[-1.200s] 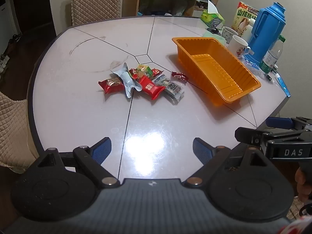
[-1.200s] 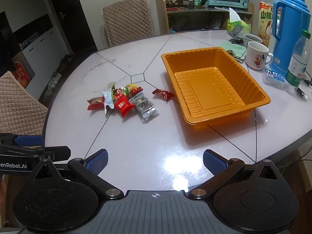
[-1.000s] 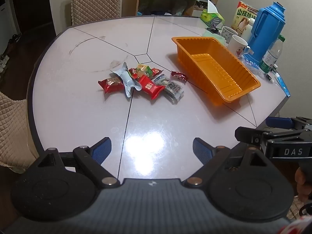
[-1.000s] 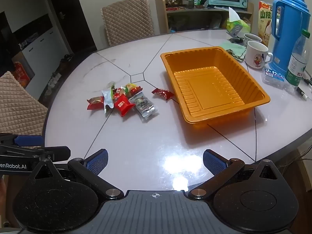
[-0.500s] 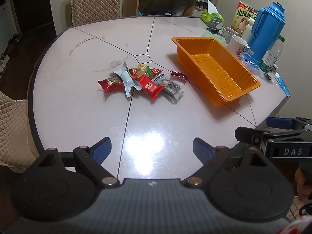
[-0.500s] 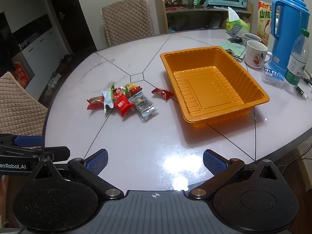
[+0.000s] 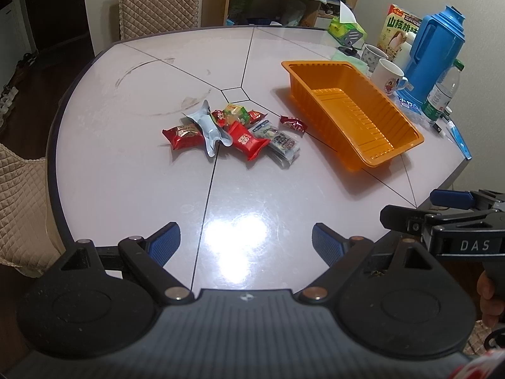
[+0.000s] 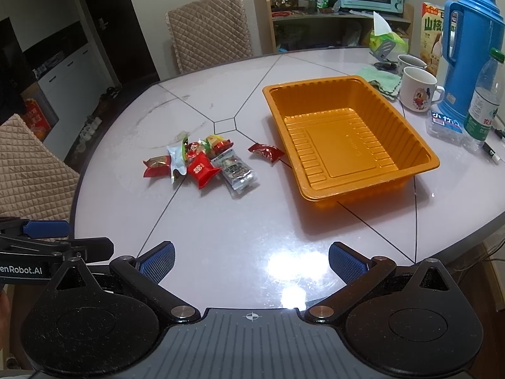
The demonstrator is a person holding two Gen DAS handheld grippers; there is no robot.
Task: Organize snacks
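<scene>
Left tongs [image 7: 246,241] and right tongs [image 8: 251,260] both wide apart, empty, above the table [image 8: 240,233].

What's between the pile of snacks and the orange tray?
One small red snack lies alone on the table between the pile and the tray, close to the tray's rim but not touching. The right wrist view shows it best.

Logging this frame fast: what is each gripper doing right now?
Left gripper: open, holding nothing, above the near table edge.
Right gripper: open, holding nothing, likewise.
</scene>
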